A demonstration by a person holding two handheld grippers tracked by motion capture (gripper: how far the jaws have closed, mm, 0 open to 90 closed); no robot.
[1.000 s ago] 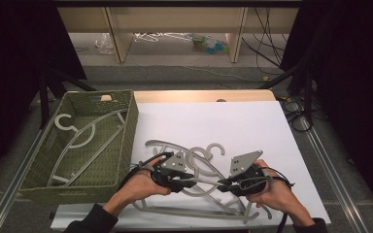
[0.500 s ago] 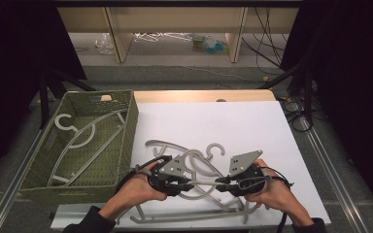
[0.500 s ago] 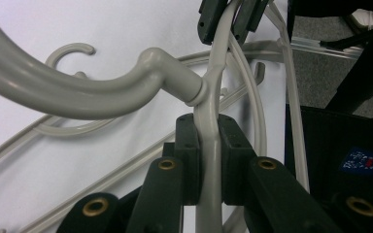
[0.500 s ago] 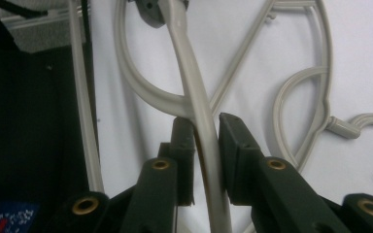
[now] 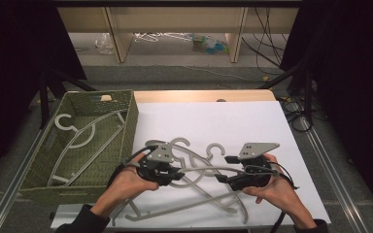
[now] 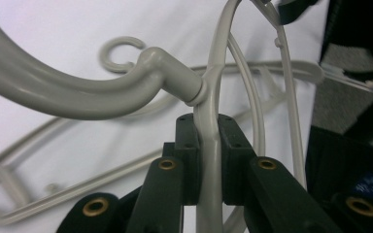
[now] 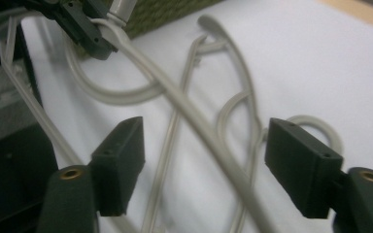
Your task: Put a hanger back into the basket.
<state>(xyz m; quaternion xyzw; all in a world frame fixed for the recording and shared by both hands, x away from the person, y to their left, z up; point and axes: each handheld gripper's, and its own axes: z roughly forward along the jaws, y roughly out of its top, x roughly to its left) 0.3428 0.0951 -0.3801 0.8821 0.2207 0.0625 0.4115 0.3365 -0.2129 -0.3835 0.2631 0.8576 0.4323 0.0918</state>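
Note:
My left gripper (image 5: pixel 177 173) is shut on a grey plastic hanger (image 5: pixel 201 170), held a little above the white table. In the left gripper view the pads (image 6: pixel 187 155) clamp the hanger's bar (image 6: pixel 209 145) just below the neck of its big hook (image 6: pixel 77 97). My right gripper (image 5: pixel 226 169) faces it from the right, and its jaws have just been opening. In the right gripper view they stand wide apart (image 7: pixel 204 165), with the hanger's arm (image 7: pixel 199 126) passing between them untouched.
Several more grey hangers (image 5: pixel 209 196) lie tangled on the white tabletop (image 5: pixel 233 126) under both hands. A green woven basket (image 5: pixel 128 124) stands at the left with hangers (image 5: pixel 77 136) inside. The table's front edge is close to the wrists.
The right gripper's jaws have spread apart and let go of the hanger's arm. The left hand has risen a little with the hanger in its grip.

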